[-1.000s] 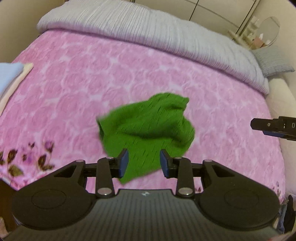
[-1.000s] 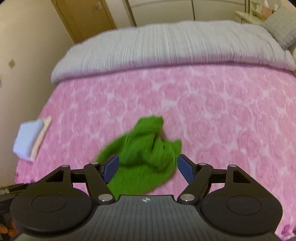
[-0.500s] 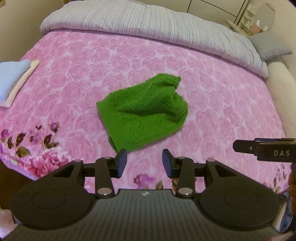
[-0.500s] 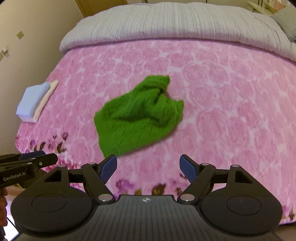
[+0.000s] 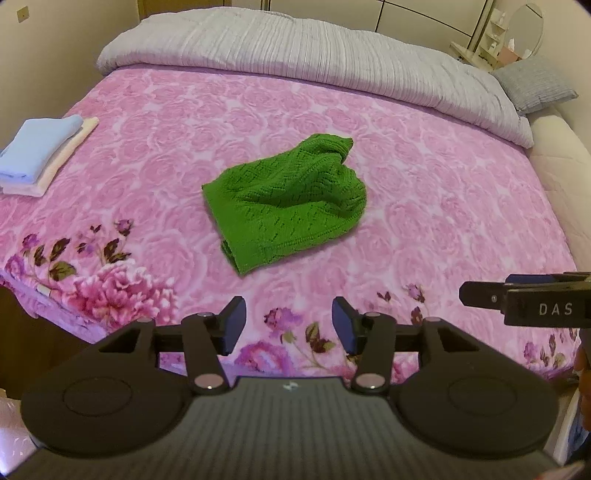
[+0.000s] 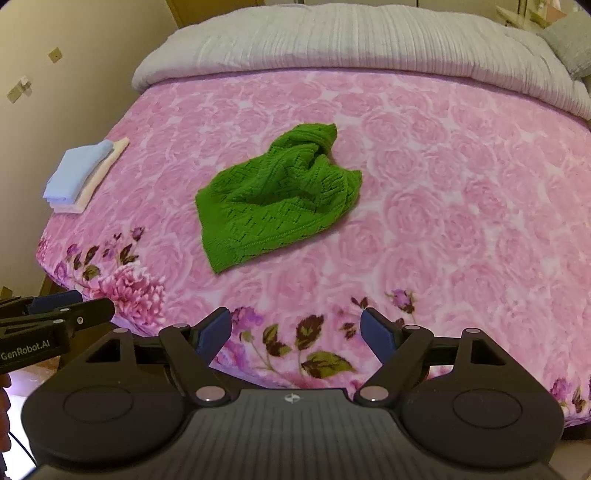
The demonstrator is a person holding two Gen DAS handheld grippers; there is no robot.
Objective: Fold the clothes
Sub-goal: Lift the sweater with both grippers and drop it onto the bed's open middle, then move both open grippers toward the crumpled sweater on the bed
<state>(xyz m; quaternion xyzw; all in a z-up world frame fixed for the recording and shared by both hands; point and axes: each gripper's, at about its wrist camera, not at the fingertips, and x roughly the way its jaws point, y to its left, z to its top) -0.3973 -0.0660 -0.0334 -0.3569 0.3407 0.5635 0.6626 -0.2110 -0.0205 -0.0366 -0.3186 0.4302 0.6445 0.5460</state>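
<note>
one crumpled green knitted garment point(image 5: 286, 206) lies on the pink rose-patterned bedspread point(image 5: 443, 192), near the middle of the bed and a little toward its near edge. it is bunched, not flat; its long axis runs diagonally, with a ribbed hem at the near-left end and a narrower, twisted part pointing toward the far right. one stack of folded cloths point(image 5: 40, 153) sits near the bed's left edge, well apart from the garment: a light blue piece on top and a cream piece below it. one grey ribbed duvet point(image 5: 314, 55) is rolled along the far side of the bed.

two grippers are in view. the left gripper point(image 5: 286, 325) hovers over the near flowered border of the bedspread, its blue-padded fingers point(image 5: 232, 325) parted by a moderate gap and holding nothing. the right gripper point(image 6: 295, 334) hovers over the same border, fingers point(image 6: 376, 336) spread wider and also empty. neither touches the garment.

the left wrist view alone shows a grey pillow point(image 5: 535, 85) at the far right, a round mirror point(image 5: 524, 27) behind it, and the right gripper from the side, lettered "das". the right wrist view alone shows the left gripper point(image 6: 92, 314) from the side at the left edge, lettered "genrobot.ai", and small wall fittings point(image 6: 55, 55) on the cream wall.
</note>
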